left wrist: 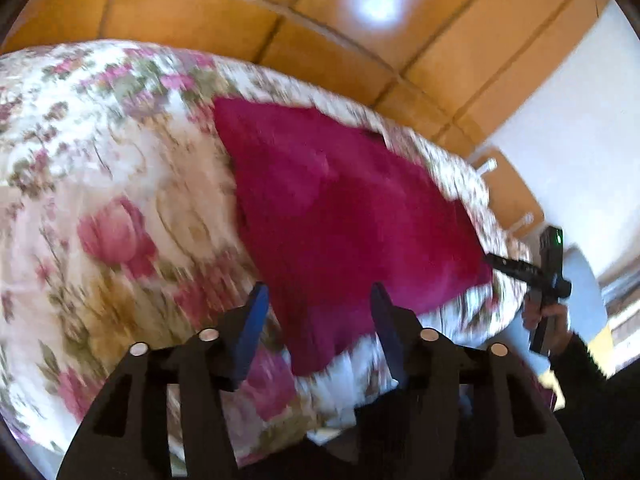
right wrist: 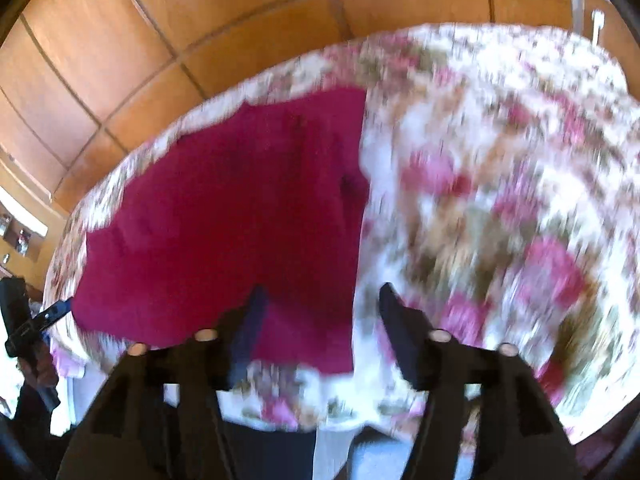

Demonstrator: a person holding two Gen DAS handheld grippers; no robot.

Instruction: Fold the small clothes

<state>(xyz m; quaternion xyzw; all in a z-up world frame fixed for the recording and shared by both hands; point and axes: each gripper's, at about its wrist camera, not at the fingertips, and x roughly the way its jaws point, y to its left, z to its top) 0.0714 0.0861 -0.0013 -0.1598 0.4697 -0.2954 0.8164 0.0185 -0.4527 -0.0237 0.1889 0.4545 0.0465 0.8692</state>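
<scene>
Black plastic, nearest: the two-finger left gripper [left wrist: 318, 296] fills the bottom of the left wrist view, its blue pads standing well apart with nothing between them and gripping nothing.
Right gripper, near: the right gripper [right wrist: 320, 298] fills the bottom of the right wrist view, jaws likewise parted and empty, hanging above the cloth.
Right gripper, seen from the left: the same tool shows at the right edge of the left wrist view, held in a hand [left wrist: 546, 316] with a dark sleeve, its tip just beside the garment's right corner.
Garment: a crimson garment [left wrist: 344, 216] lies spread flat on the floral cover, in front of both grippers. In the right wrist view it [right wrist: 224, 208] reaches the cover's far edge.
Surface: a floral cover [left wrist: 100, 168] in white, pink and green lies under the garment; its pattern is smeared by blur.
Farther off: a wooden panelled wall [left wrist: 248, 12] in orange-brown rises behind the cover.
Far right: a pale wall [left wrist: 580, 112] stands beside the wood.
</scene>
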